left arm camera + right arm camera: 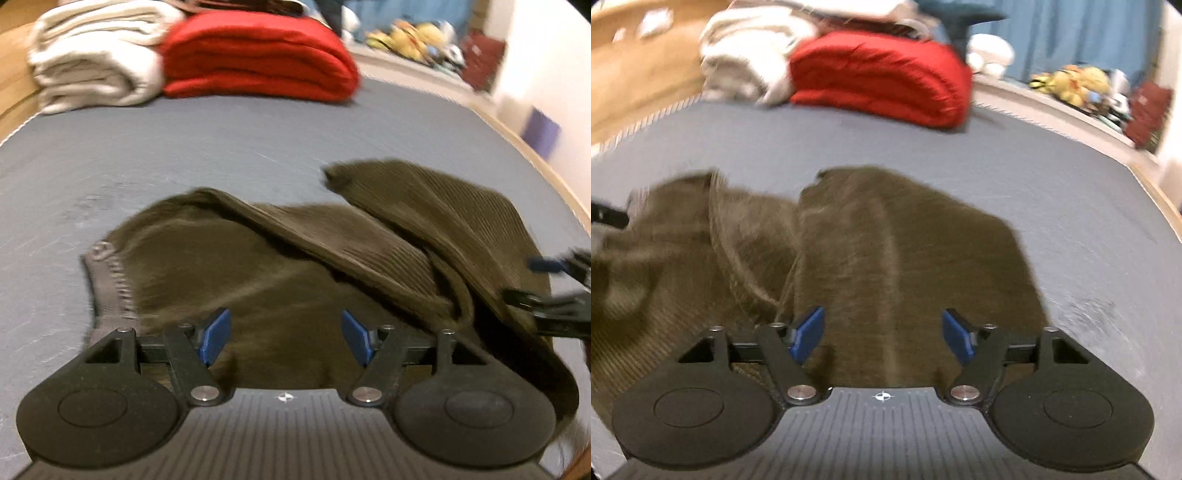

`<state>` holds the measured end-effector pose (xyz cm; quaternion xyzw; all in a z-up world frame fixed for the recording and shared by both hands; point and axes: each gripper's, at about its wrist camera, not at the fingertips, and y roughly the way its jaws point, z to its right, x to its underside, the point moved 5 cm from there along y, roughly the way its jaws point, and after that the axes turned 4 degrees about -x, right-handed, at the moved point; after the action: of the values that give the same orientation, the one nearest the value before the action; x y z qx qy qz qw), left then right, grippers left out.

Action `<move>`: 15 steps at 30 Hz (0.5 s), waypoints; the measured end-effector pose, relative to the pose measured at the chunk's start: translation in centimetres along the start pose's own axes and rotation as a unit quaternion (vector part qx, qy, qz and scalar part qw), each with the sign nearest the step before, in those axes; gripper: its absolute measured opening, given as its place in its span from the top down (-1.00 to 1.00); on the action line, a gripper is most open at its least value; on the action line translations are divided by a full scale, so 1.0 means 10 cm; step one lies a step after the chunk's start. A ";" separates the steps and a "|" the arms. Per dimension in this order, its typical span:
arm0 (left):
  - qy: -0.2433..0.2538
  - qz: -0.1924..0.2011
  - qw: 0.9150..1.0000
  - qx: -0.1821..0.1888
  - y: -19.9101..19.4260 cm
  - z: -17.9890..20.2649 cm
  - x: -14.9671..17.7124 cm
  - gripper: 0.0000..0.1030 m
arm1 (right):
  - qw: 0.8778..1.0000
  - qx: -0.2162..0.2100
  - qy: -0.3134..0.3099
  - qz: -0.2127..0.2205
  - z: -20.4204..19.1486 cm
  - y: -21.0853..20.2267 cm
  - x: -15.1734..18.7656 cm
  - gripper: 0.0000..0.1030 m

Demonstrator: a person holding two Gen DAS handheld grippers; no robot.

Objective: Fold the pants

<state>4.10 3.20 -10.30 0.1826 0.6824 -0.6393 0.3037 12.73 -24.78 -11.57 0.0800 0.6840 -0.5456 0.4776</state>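
Observation:
Dark olive corduroy pants (280, 266) lie crumpled on the grey bed sheet (184, 147), zipper and button at their left edge (110, 273). My left gripper (286, 336) is open just above the waist part, nothing between its blue pads. In the right wrist view the pants (886, 251) spread under my right gripper (882, 334), which is open and empty over a leg. The right gripper also shows at the right edge of the left wrist view (554, 288). Both views are blurred by motion.
A folded red blanket (258, 59) and a folded white blanket (96, 62) sit at the far end of the bed. A wooden bed frame (546, 162) runs along the right edge. Plush toys (1075, 85) lie on a shelf beyond.

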 end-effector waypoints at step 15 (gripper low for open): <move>0.007 -0.032 0.999 0.004 0.16 0.16 0.09 -0.40 | 0.995 0.019 -0.069 -0.062 -0.21 0.35 0.15 0.59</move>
<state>4.75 1.68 -12.06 0.1663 0.6876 -0.6501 0.2773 12.97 -22.30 -15.09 0.0088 0.6421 -0.5915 0.4877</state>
